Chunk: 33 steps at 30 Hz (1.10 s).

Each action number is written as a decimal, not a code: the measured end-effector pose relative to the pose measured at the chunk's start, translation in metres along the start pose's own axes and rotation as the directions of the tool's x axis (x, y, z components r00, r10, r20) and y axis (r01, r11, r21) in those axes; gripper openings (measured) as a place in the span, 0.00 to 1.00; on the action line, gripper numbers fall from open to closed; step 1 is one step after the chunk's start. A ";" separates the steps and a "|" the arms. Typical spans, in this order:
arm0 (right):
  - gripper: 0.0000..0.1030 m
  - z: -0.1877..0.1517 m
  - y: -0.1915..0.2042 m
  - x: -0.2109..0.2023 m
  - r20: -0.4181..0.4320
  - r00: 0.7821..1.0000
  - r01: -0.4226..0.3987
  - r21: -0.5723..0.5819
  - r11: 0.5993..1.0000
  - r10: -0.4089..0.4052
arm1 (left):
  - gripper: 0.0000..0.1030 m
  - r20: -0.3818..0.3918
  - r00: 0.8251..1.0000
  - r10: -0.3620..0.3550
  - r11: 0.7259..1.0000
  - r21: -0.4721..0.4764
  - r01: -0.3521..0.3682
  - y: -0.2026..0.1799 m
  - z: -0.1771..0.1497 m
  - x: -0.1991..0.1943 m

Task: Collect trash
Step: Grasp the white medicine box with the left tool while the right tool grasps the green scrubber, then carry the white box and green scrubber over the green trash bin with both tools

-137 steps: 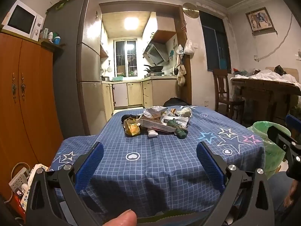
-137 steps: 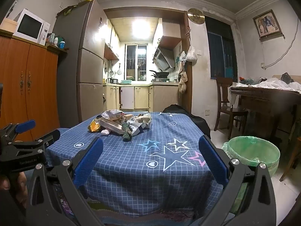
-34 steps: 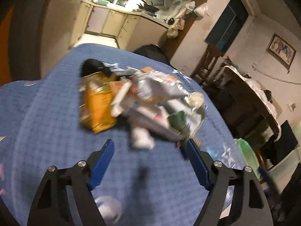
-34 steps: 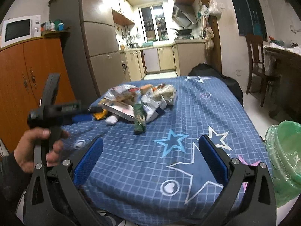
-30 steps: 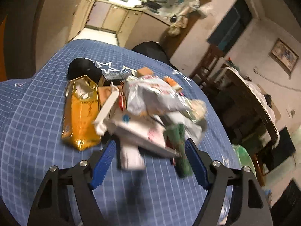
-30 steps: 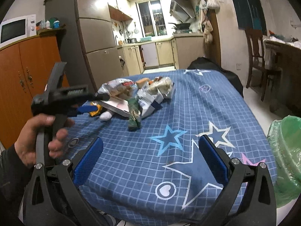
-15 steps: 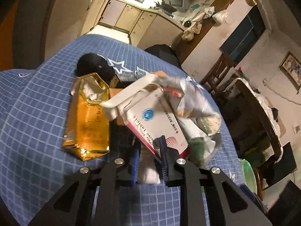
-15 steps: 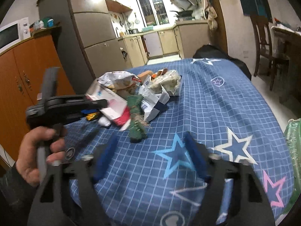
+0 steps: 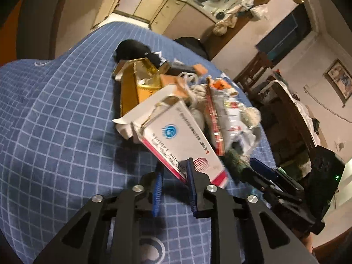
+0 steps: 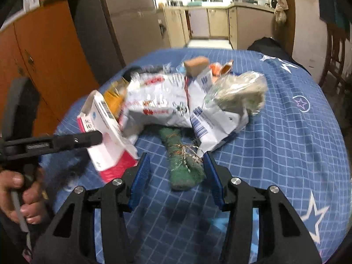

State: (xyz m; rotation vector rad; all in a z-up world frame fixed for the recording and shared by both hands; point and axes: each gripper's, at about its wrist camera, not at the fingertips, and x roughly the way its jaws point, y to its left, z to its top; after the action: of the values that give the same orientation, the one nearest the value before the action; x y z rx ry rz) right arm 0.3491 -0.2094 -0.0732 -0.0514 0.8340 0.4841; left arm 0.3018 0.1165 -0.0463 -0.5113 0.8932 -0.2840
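Observation:
A pile of trash lies on the blue checked tablecloth (image 9: 55, 118). My left gripper (image 9: 173, 176) is shut on the near end of a white and pink carton (image 9: 176, 136) and holds it tilted up off the cloth; it also shows in the right wrist view (image 10: 105, 140). My right gripper (image 10: 176, 165) is partly closed around a green crumpled wrapper (image 10: 180, 160); its pads sit on either side and contact is unclear. Behind lie white plastic bags (image 10: 162, 101), a gold bag (image 9: 140, 83) and a clear bag (image 10: 237, 90).
An orange wooden cabinet (image 10: 44, 50) stands left of the table. A grey fridge (image 10: 123, 17) is behind it. Kitchen cupboards (image 10: 211, 22) are at the back. A black object (image 9: 134, 50) lies at the far end of the pile. A dark table (image 9: 292, 114) stands to the right.
My left gripper closed on the carton and raised its near end. My right gripper moved forward over the table to the green wrapper and narrowed around it.

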 end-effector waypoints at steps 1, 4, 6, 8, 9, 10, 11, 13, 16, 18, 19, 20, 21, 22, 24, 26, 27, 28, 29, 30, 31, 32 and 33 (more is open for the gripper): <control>0.47 0.003 0.002 0.003 -0.001 1.000 0.017 -0.009 1.000 -0.017 | 0.25 0.000 1.000 -0.012 1.000 -0.018 0.012 0.001 0.001 0.003; 0.47 0.008 0.008 0.011 -0.008 0.999 0.049 -0.025 0.998 -0.050 | 0.34 0.015 1.000 -0.015 0.999 -0.047 0.016 -0.001 0.000 0.008; 0.39 0.009 0.011 0.018 -0.033 0.998 0.057 -0.037 0.998 -0.058 | 0.40 0.028 1.000 -0.009 0.999 -0.043 0.010 -0.008 -0.002 0.010; 0.28 0.004 0.012 0.022 -0.041 0.996 0.078 -0.040 0.996 -0.079 | 0.42 0.042 0.999 0.009 1.000 -0.027 -0.007 -0.016 -0.004 0.014; 0.21 0.003 0.012 0.022 -0.039 0.996 0.079 -0.041 0.996 -0.081 | 0.42 0.045 0.999 0.011 1.000 -0.028 -0.010 -0.018 -0.004 0.015; 0.17 0.003 0.011 0.020 -0.039 0.997 0.065 -0.026 0.998 -0.066 | 0.42 0.046 0.999 0.013 1.000 -0.024 -0.011 -0.021 -0.005 0.017; 0.16 0.001 0.010 0.019 -0.037 0.998 0.059 -0.018 0.998 -0.060 | 0.42 0.050 0.999 0.017 1.000 -0.020 -0.016 -0.023 -0.007 0.018; 0.15 -0.003 0.011 0.015 -0.022 0.998 0.050 -0.010 0.999 -0.050 | 0.38 0.044 0.999 0.017 1.000 -0.009 -0.017 -0.028 -0.008 0.019; 0.14 -0.011 0.016 0.004 0.011 0.999 0.036 0.012 0.999 -0.036 | 0.27 0.054 0.998 0.034 0.999 0.031 -0.036 -0.039 -0.012 0.019; 0.14 -0.018 0.018 -0.007 0.028 0.999 0.029 0.027 0.999 -0.030 | 0.24 0.068 0.997 0.042 0.998 0.039 -0.045 -0.041 -0.015 0.016; 0.14 -0.022 0.017 -0.014 0.043 0.999 0.025 0.036 0.999 -0.026 | 0.23 0.079 0.996 0.043 0.998 0.034 -0.046 -0.040 -0.017 0.012; 0.14 -0.024 0.020 -0.017 0.051 0.998 0.023 0.039 0.999 -0.025 | 0.20 0.091 0.995 0.045 0.998 0.035 -0.048 -0.039 -0.019 0.008; 0.14 -0.027 0.021 -0.024 0.065 0.998 0.019 0.045 0.999 -0.022 | 0.19 0.101 0.994 0.047 0.998 0.041 -0.051 -0.039 -0.023 0.002; 0.14 -0.030 0.021 -0.031 0.081 0.997 0.016 0.051 0.999 -0.020 | 0.18 0.113 0.992 0.048 0.997 0.048 -0.053 -0.040 -0.025 -0.003; 0.14 -0.033 0.026 -0.047 0.115 0.993 0.020 0.050 0.999 -0.026 | 0.17 0.129 0.990 0.048 0.997 0.059 -0.056 -0.041 -0.031 -0.014; 0.14 -0.036 0.027 -0.062 0.151 0.988 0.021 0.053 0.998 -0.028 | 0.15 0.157 0.986 0.054 0.995 0.080 -0.068 -0.043 -0.039 -0.030; 0.14 -0.039 0.028 -0.069 0.166 0.986 0.023 0.052 0.998 -0.032 | 0.15 0.168 0.984 0.060 0.993 0.086 -0.076 -0.044 -0.041 -0.035; 0.14 -0.040 0.030 -0.074 0.181 0.983 0.031 0.048 0.998 -0.039 | 0.15 0.185 0.980 0.071 0.991 0.099 -0.091 -0.049 -0.044 -0.041; 0.14 -0.042 0.033 -0.083 0.207 0.977 0.050 0.039 0.998 -0.057 | 0.15 0.200 0.977 0.076 0.988 0.118 -0.101 -0.055 -0.047 -0.046; 0.14 -0.044 0.034 -0.089 0.228 0.971 0.067 0.035 0.997 -0.073 | 0.15 0.211 0.975 0.074 0.985 0.137 -0.104 -0.061 -0.050 -0.051; 0.14 -0.044 0.034 -0.094 0.240 0.967 0.080 0.034 0.996 -0.086 | 0.15 0.222 0.972 0.072 0.982 0.158 -0.108 -0.068 -0.053 -0.054; 0.14 -0.045 0.035 -0.101 0.256 0.961 0.100 0.032 0.994 -0.105 | 0.15 0.229 0.971 0.067 0.979 0.172 -0.108 -0.075 -0.055 -0.056; 0.14 -0.047 0.033 -0.107 0.265 0.957 0.111 0.037 0.993 -0.117 | 0.15 0.231 0.971 0.061 0.978 0.180 -0.104 -0.079 -0.057 -0.058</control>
State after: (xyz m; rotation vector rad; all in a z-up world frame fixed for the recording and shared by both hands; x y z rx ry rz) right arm 0.2409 -0.2324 -0.0229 -0.0135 0.5679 0.3634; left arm 0.2198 0.0576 0.0055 -0.3193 0.6571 -0.2280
